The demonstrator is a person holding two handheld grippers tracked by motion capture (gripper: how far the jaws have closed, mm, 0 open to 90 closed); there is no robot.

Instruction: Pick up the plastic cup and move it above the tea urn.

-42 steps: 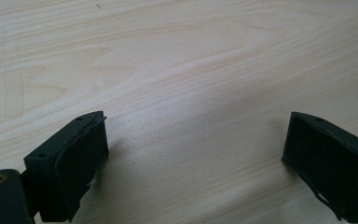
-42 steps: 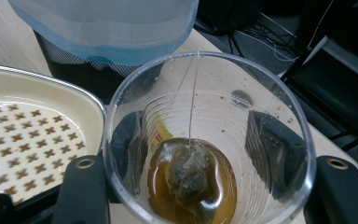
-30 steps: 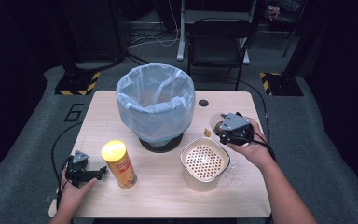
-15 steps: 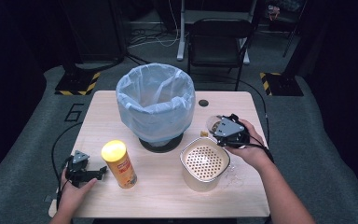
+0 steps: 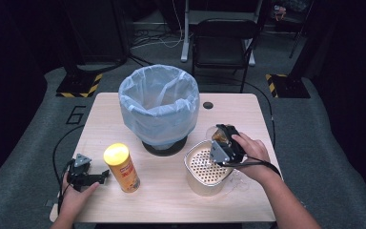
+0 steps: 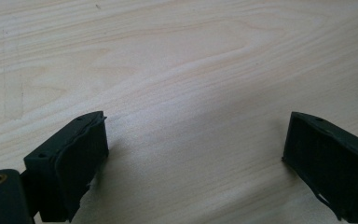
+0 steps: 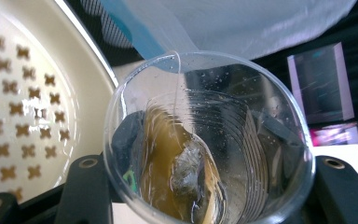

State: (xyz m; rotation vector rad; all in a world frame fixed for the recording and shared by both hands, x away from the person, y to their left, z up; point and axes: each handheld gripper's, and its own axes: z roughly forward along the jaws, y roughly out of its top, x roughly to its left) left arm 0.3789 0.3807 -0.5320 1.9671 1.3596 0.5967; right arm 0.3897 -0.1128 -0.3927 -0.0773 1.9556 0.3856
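Right gripper (image 5: 220, 143) tilts a clear plastic cup (image 7: 209, 140) over the perforated strainer bowl (image 5: 205, 168) — left gripper (image 5: 88, 174) rests open on the table (image 5: 171, 200).

In the right gripper view the cup sits clamped between the two black jaws, its mouth toward the camera, with amber liquid (image 7: 161, 172) and a tea bag (image 7: 189, 168) pooled low against its wall; the cream strainer with its cross-shaped holes lies just beside it at left. From above, the right hand (image 5: 250, 152) holds the cup at the bowl's far right rim, near the bag-lined bin (image 5: 158, 102). The left gripper's jaws stand wide apart over bare wood with nothing between them — its hand (image 5: 74, 195) at the table's near left edge, just left of the yellow-lidded can (image 5: 121, 167).
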